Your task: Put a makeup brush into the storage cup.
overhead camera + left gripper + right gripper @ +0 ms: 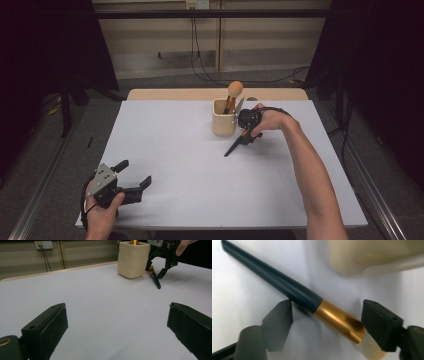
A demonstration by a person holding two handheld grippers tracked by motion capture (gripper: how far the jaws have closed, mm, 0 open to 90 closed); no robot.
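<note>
Makeup brush (294,291) with dark handle and gold ferrule lying flat on the white worktop (175,165), just beside the cream square holder (223,117), handle end pointing toward the person's side in the high view. Straddled by the right tool (246,134), jaws spread to either side of the ferrule, not clamped on it; pale bristles partly hidden behind one jaw in the right gripper view. Second brush (233,94) with a round orange-tan head standing upright in the holder. Right hand (267,120) wrapped around the tool's body, forearm reaching in from the lower right. Left tool (131,186) well apart, resting near the worktop's near left corner, jaws released and wide, nothing between them, held by the left hand (100,212).
</note>
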